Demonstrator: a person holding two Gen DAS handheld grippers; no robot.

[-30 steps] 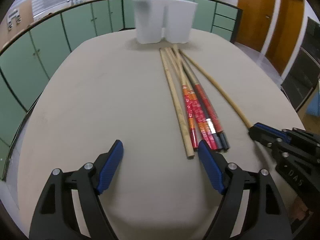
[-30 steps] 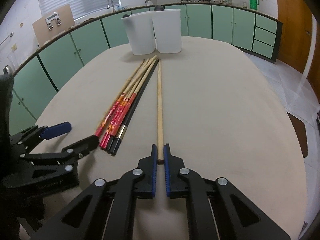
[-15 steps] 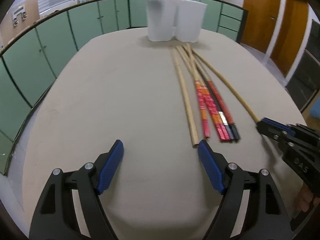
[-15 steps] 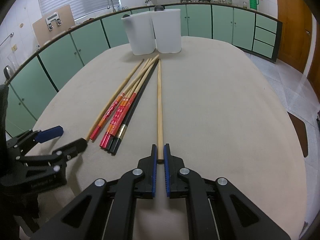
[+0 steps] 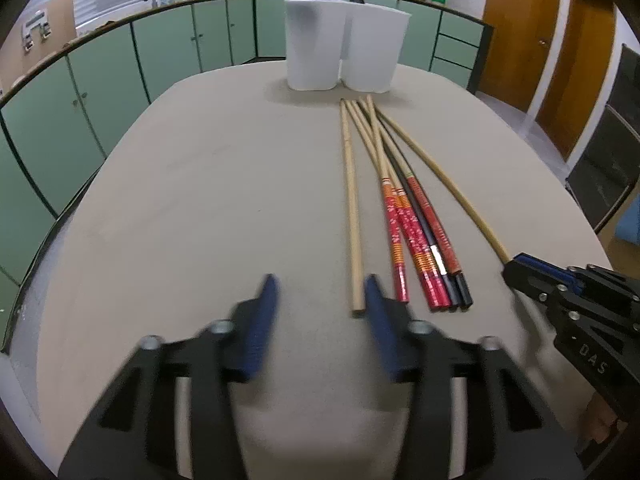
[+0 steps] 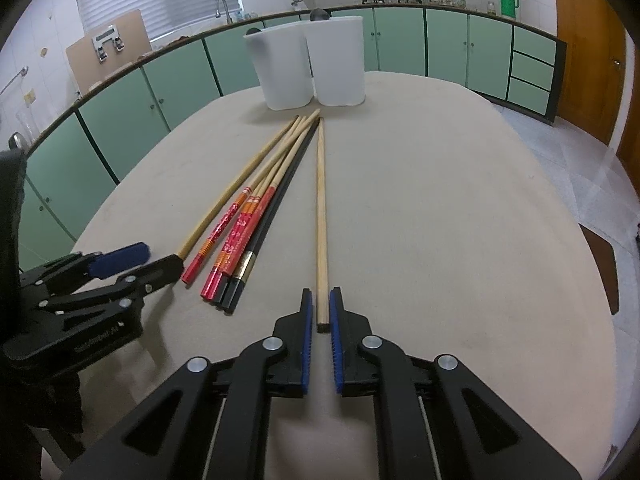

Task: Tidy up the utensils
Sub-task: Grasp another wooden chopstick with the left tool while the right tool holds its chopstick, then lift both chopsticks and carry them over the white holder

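Several chopsticks lie on the beige table [image 5: 200, 200]. A plain wooden chopstick [image 5: 353, 216] lies left of a red and black bundle [image 5: 416, 236]. My left gripper [image 5: 320, 304] is open, its right pad beside that stick's near end, the stick between the jaws. My right gripper [image 6: 321, 320] is shut on the near end of another plain wooden chopstick [image 6: 320, 216], which rests on the table. The bundle shows in the right wrist view [image 6: 248, 232] too. Two white holders [image 5: 344, 56] stand at the far end.
The holders also show in the right wrist view [image 6: 312, 68]. Green cabinets [image 5: 80, 92] ring the room. A wooden door [image 5: 520, 28] is at the right. The table edge curves close on both sides.
My left gripper has narrowed its opening and moved forward and right, up to the left plain chopstick's near end. My right gripper holds still on its chopstick.
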